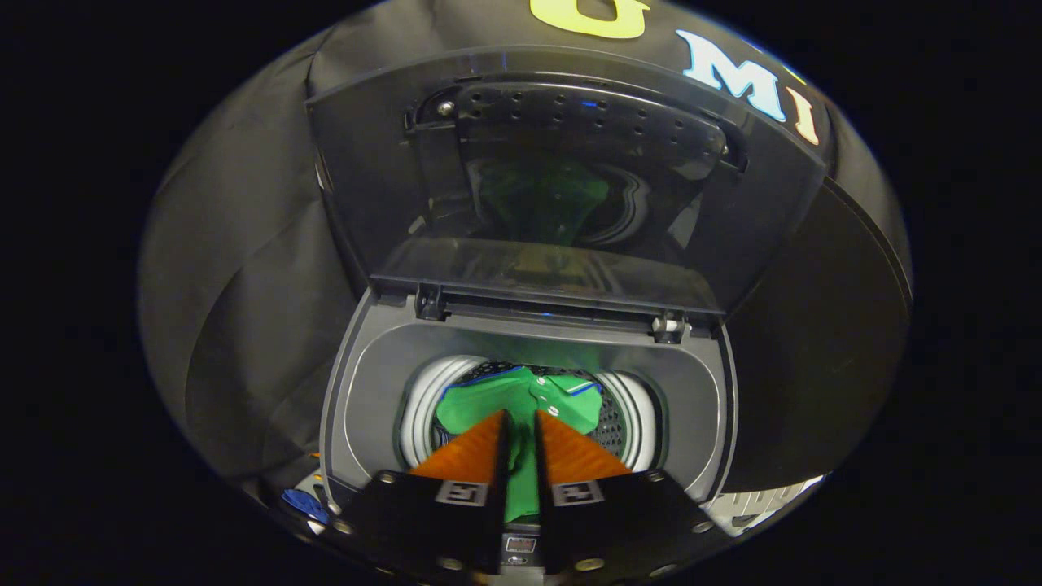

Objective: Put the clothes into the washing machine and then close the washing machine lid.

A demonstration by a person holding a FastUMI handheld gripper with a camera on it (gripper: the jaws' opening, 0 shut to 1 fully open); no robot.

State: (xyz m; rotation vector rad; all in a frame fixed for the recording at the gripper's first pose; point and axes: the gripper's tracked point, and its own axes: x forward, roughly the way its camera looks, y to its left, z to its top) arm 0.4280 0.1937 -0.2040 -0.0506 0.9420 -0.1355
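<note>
The gripper [521, 423] is clamped on a green shirt [521, 403], fingers nearly together, over the drum [423, 407]. The loading step looks in hand: next, let go. Then comes the open lid [570, 179] at 12 o'clock.

One grey top-loading washing machine [370, 391], with one dark translucent lid [366, 179] raised upright on two hinges [429, 303]. One round white-rimmed drum [423, 407]. One green garment with blue-and-white trim [488, 403] counted inside it. One gripper [521, 417], two fingers [468, 452] nearly together, green cloth showing between them
</note>
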